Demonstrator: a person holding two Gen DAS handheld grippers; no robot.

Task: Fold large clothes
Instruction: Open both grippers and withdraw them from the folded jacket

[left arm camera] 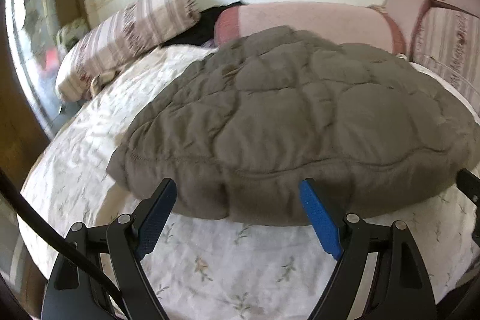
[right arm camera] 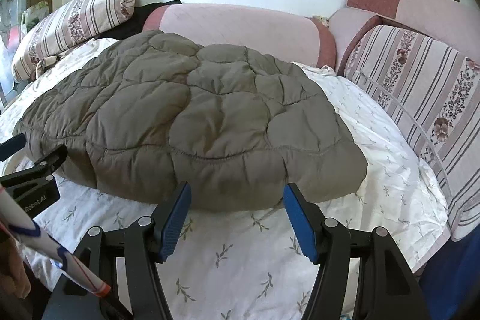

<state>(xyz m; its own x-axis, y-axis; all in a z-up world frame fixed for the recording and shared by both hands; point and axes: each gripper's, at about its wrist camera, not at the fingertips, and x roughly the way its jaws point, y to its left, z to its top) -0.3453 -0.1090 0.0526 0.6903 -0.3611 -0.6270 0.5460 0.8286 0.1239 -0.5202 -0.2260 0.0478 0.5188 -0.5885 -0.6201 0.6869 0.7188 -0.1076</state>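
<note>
Both hand-held grippers, left (left arm camera: 237, 194) and right (right arm camera: 237, 197), gape empty just before the folded quilted jacket (right arm camera: 192, 122).

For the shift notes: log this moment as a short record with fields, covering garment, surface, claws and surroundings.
garment: grey-brown quilted coat, lying folded in a puffy heap
surface: white floral bedsheet
left claw: open, empty, just short of the coat's near edge
right claw: open, nothing between the pads, at the near edge
behind coat: pink bolster along the wall
sides: striped pillow on the left, striped cushion on the right
</note>
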